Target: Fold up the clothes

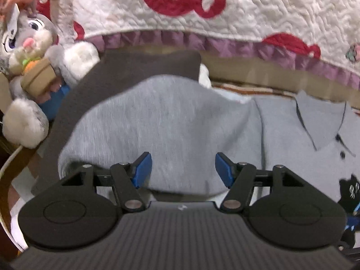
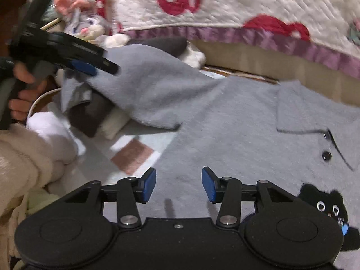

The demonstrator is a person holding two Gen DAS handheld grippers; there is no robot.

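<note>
A grey knitted polo sweater [image 2: 236,123] with a collar, dark buttons and a black bear patch [image 2: 324,204] lies spread on the bed. It also shows in the left wrist view [image 1: 292,130]. Its left sleeve [image 1: 157,121] is draped over a dark grey folded garment [image 1: 126,67]. My left gripper [image 1: 182,168] is open, its fingers either side of the sleeve's lower part. In the right wrist view the left gripper [image 2: 90,65] sits at the sleeve's cuff end [image 2: 76,92]. My right gripper [image 2: 178,184] is open and empty just above the sweater's body.
A white quilt [image 1: 247,11] with red shapes and a purple ruffle hangs behind. A grey plush rabbit [image 1: 29,51] sits at the left. Cream folded cloth [image 2: 114,123] lies under the dark garment, on a checked bedsheet [image 2: 132,155].
</note>
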